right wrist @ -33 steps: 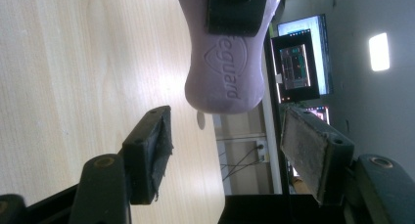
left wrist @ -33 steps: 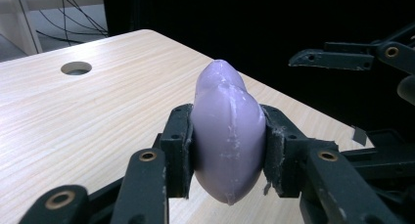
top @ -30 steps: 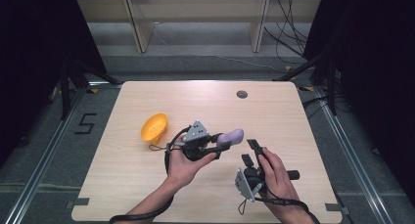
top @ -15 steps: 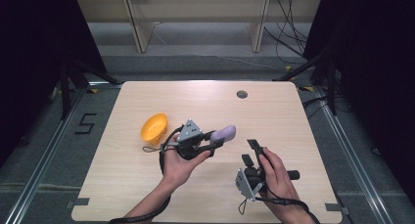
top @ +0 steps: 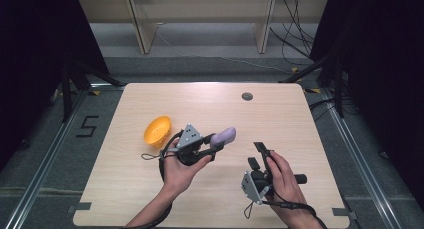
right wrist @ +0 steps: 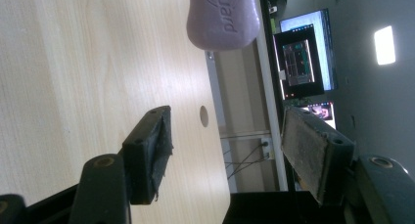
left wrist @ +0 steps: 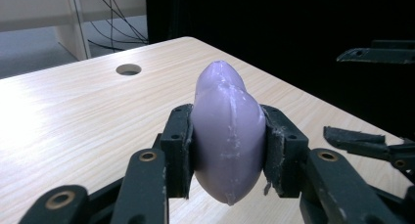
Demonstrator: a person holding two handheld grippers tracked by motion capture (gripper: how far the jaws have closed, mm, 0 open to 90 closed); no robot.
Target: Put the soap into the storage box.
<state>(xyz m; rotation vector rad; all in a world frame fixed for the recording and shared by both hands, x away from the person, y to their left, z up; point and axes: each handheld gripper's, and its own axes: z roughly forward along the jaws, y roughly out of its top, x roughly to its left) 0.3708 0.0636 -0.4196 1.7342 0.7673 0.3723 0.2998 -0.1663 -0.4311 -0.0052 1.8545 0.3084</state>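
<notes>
Left claw [top: 216, 145] gripped my soap [top: 223, 136] beside the bowl [top: 157, 130]; right claw [top: 259, 155] gaped empty. Next: placement, probably.

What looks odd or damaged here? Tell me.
Little stands out. The right gripper has frayed, worn pads. The orange bowl lies tipped on its side on the table. The soap sits square in the left gripper.

The purple soap bar [right wrist: 222, 18] is cut off by the top edge, its lettering partly lost.
</notes>
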